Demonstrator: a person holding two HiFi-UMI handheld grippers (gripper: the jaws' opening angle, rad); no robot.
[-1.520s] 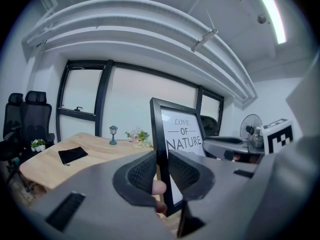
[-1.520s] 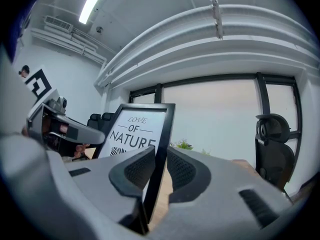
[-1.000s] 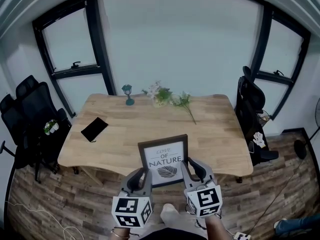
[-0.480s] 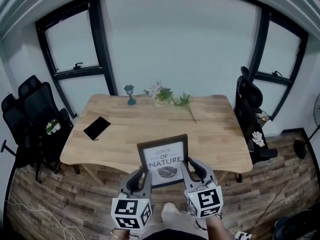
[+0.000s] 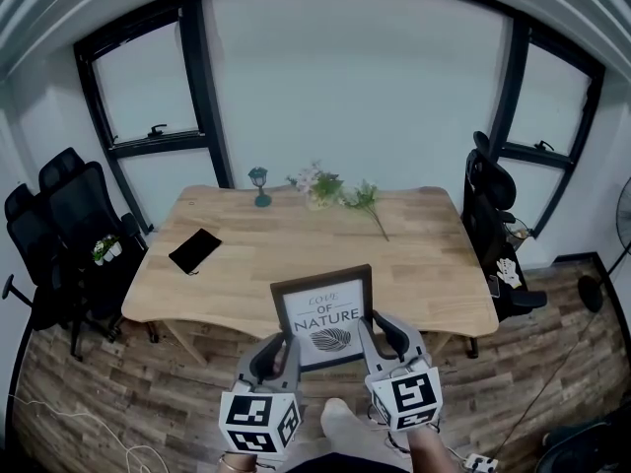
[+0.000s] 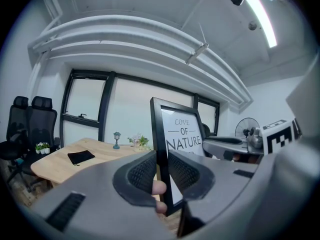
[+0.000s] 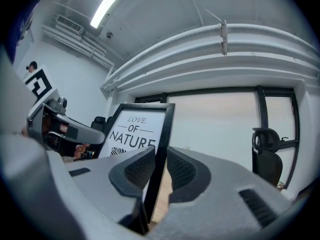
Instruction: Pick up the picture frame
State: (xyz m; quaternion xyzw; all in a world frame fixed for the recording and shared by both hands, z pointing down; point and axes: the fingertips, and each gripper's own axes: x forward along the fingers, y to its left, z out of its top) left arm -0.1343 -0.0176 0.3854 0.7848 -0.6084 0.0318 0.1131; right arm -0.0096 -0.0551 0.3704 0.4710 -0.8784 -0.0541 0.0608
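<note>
Clamping the picture frame (image 5: 323, 315), left hand-held gripper (image 6: 161, 171) and right hand-held gripper (image 7: 159, 166) expose pads only close-up.

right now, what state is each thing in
black picture frame with white nature print: upright, gripped at both side edges
left claw: shut on the frame's left edge
right claw: shut on its right edge
flat black pouch: lying flat on wooden table
small teal lantern figurine: standing upright
green flower sprig: lying flat

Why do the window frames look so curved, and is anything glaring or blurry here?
Head view: the wide lens bows the window frames and the panes wash out white. Left gripper view: the ceiling light glares, yet the picture frame reads sharp. Right gripper view: dark rounded corners.
</note>
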